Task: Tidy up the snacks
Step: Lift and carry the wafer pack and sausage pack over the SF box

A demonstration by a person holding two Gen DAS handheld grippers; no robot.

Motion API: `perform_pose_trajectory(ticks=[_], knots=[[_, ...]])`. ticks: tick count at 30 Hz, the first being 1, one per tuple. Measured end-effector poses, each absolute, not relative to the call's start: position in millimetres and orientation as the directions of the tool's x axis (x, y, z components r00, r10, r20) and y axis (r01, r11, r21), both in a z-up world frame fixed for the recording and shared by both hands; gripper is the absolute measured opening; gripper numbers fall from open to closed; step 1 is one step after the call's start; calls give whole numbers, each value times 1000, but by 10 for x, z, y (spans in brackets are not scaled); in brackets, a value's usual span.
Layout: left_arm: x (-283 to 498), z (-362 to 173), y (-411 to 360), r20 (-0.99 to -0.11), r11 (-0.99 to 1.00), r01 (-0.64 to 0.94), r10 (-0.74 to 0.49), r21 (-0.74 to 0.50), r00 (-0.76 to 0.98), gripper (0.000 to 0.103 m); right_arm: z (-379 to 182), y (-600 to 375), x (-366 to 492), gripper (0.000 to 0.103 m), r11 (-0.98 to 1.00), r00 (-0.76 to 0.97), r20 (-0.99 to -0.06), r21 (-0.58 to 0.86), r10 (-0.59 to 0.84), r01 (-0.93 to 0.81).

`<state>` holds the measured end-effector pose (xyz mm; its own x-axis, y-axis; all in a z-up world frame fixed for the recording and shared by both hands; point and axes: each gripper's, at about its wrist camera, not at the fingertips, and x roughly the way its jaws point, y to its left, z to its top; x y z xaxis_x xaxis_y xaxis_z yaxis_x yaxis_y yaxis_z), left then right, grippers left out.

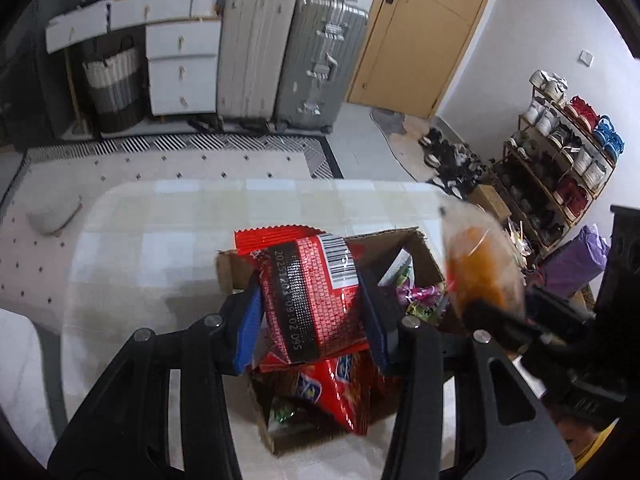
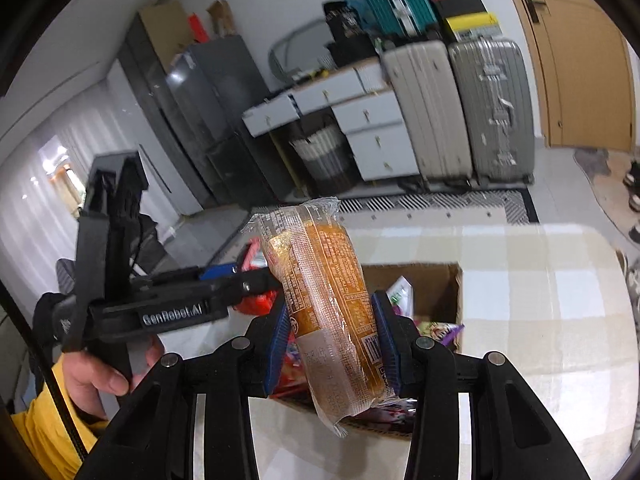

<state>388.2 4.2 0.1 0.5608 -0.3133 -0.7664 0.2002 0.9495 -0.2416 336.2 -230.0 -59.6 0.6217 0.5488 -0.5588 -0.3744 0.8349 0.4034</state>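
Suitcases (image 1: 280,56) and white drawers (image 1: 182,66) lined the far wall behind a checked table (image 1: 160,216) that held an open cardboard box (image 1: 416,248) of snacks. Above the box, the left gripper (image 1: 314,312) pinched a red packet (image 1: 316,300) between its blue pads. Alongside it, the right gripper (image 2: 334,344) clamped a clear-wrapped orange cake (image 2: 328,304), perhaps bread.
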Motion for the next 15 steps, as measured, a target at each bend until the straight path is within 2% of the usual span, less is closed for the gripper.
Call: perform_pose_trajectory(ticks=[15], knots=[[4620,-555,-70,-806,944,195,-328,-266,493,42,-981,-2305,3559,40,849,600,-601,401,528,-345]])
